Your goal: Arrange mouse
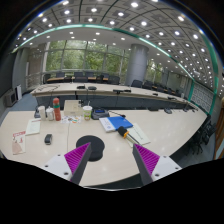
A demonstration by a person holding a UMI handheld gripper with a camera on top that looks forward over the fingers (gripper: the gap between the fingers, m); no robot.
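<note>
Mouse (48, 139) lies on the table (100, 150) at ten o'clock from the claw (112, 158), well apart, its long axis roughly fore-and-aft. Claw fingers stand apart, holding nothing. Judgement: next move needs a leftward swing before descent.

The table (110, 140) is looking smooth and matt, pale like laminate. The pads (76, 157) are showing ribbed magenta plastic. Ceiling (110, 15) panels are gleaming glossy.

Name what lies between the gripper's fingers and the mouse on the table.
Only bare table, seen in the gripper view: the mouse sits apart from the open gripper.
</note>
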